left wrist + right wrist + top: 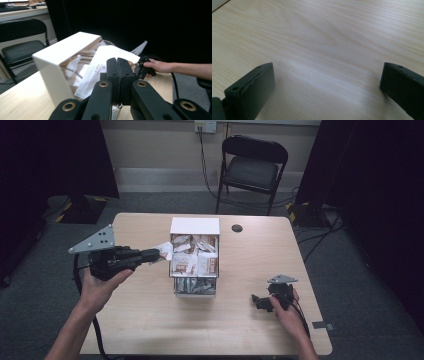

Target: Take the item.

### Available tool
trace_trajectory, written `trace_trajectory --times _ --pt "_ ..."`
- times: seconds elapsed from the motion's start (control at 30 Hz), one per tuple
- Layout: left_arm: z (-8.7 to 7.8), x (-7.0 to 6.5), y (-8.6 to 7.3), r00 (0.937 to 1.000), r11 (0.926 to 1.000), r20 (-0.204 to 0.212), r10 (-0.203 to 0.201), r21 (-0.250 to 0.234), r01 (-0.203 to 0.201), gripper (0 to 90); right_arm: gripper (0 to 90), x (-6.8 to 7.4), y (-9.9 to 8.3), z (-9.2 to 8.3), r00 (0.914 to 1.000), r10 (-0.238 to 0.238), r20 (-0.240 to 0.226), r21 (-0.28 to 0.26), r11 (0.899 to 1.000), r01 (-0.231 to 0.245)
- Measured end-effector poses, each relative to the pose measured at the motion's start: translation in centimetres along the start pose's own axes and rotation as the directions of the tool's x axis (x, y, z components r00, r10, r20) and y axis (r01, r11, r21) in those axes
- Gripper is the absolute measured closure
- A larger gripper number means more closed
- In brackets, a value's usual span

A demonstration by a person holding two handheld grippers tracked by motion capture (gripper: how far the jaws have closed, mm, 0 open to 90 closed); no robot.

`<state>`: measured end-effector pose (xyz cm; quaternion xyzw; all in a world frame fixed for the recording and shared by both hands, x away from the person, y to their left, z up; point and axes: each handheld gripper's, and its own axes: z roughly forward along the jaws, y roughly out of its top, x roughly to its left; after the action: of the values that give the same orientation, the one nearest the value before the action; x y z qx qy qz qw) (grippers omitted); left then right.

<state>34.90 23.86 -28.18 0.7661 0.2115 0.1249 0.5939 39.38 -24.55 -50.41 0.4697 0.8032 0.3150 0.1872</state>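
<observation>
From the high view, the left tongs (159,254) are held above the table (140,320) at about nine o'clock from the white box (195,226), with their tips aimed at the box's left wall. Their jaws are pressed together on a white packet (165,251), which hangs in the air just beside the box's left edge and above the table. The box sits near the middle of the table, open on top, and is crammed with brown-and-white packets; a lower compartment at its six o'clock side holds greyish ones. The right tongs (257,302) rest low by the table at about four o'clock from the box, well apart from it, with the person's hand wrapped around them. A black folding chair (252,167) stands beyond the table at twelve o'clock, and a small dark round spot (237,228) lies on the table at about two o'clock from the box.

In the left gripper view, the two black jaws meet flat against each other, with the white packet (105,60) clamped between them. It fans up and to eleven o'clock, across the open box (60,53). Farther off at three o'clock, the person's other hand (160,67) grips its tongs over the table.

In the right gripper view, the jaws stand wide apart with bare wooden table (322,42) between them, holding nothing.
</observation>
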Motion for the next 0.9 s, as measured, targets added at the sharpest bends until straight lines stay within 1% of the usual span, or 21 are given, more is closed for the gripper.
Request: trace_trajectory --times 0.03,0.07,0.1,0.17,0.2,0.33,0.37,0.43,0.47,0.57,0.6,0.63,0.67,0.7,0.8,0.83,0.9 --pt "-0.2 0.1 -0.1 0.9999 1.0 -0.011 -0.003 -0.008 0.003 89.2 0.0 0.0 0.0 0.0 1.0 0.0 0.0 0.0 1.0 0.0" --pt "-0.5 0.2 -0.2 0.9996 0.9997 -0.028 0.002 -0.024 -0.003 89.2 0.0 0.0 0.0 0.0 1.0 0.0 0.0 0.0 1.0 0.0" --pt "-0.7 0.3 -0.2 0.9997 0.9996 -0.025 -0.002 -0.028 0.001 89.3 0.0 0.0 0.0 0.0 1.0 0.0 0.0 0.0 1.0 0.0" --pt "-1.1 0.5 -0.2 0.9993 0.9998 -0.038 -0.003 -0.021 0.002 89.2 0.0 0.0 0.0 0.0 1.0 0.0 0.0 0.0 1.0 0.0" --pt "-1.3 0.7 -0.3 0.9993 0.9997 -0.037 -0.007 -0.025 0.007 89.2 0.0 0.0 0.0 0.0 1.0 0.0 0.0 0.0 1.0 0.0" --pt "-2.1 1.3 -0.5 0.9976 0.9996 -0.067 -0.015 -0.025 0.014 89.2 0.0 0.0 0.0 0.0 1.0 0.0 0.0 0.0 1.0 0.0" --pt "-2.2 1.4 -0.5 0.9975 0.9996 -0.068 -0.019 -0.024 0.017 89.2 0.0 0.0 0.0 0.0 1.0 0.0 0.0 0.0 1.0 0.0" --pt "-2.5 1.7 -0.5 0.9965 0.9998 -0.082 -0.019 -0.012 0.018 89.2 0.0 0.0 0.0 0.0 1.0 0.0 0.0 0.0 1.0 0.0" --pt "-2.7 1.8 -0.6 0.9955 0.9997 -0.092 -0.022 -0.012 0.021 89.2 0.0 0.0 0.0 0.0 1.0 0.0 0.0 0.0 1.0 0.0" --pt "-3.0 2.2 -0.7 0.994 0.9992 -0.102 -0.037 -0.019 0.036 89.2 0.0 0.0 0.0 0.0 1.0 0.0 0.0 0.0 1.0 0.0" --pt "-3.1 2.4 -0.8 0.9926 0.9989 -0.112 -0.046 -0.016 0.045 89.2 0.0 0.0 0.0 0.0 1.0 0.0 -0.001 0.0 1.0 0.0" --pt "-3.2 2.6 -1.1 0.989 0.998 -0.135 -0.062 -0.021 0.06 89.2 0.0 0.0 0.0 0.0 1.0 0.0 0.0 0.0 1.0 0.0" --pt "-3.2 2.8 -1.4 0.9876 0.9975 -0.14 -0.071 -0.018 0.069 89.2 0.0 0.0 0.0 0.0 1.0 0.0 0.0 0.0 1.0 0.0" --pt "-3.2 3.1 -1.8 0.9869 0.9972 -0.143 -0.074 -0.007 0.074 89.2 0.0 0.0 0.0 0.0 1.0 0.0 0.0 0.0 1.0 0.0" --pt "-3.2 3.9 -2.7 0.9822 0.9955 -0.168 -0.084 0.029 0.09 89.3 0.0 0.0 0.0 0.0 1.0 0.0 0.0 0.0 1.0 0.0" --pt "-3.2 4.2 -3.1 0.98 0.994 -0.174 -0.098 0.03 0.105 89.2 0.0 0.0 0.0 0.0 1.0 0.0 0.0 0.0 1.0 0.0" --pt "-3.1 4.6 -3.6 0.978 0.9925 -0.179 -0.106 0.041 0.115 89.3 0.0 0.0 0.0 0.0 1.0 0.0 0.0 0.0 1.0 0.0"
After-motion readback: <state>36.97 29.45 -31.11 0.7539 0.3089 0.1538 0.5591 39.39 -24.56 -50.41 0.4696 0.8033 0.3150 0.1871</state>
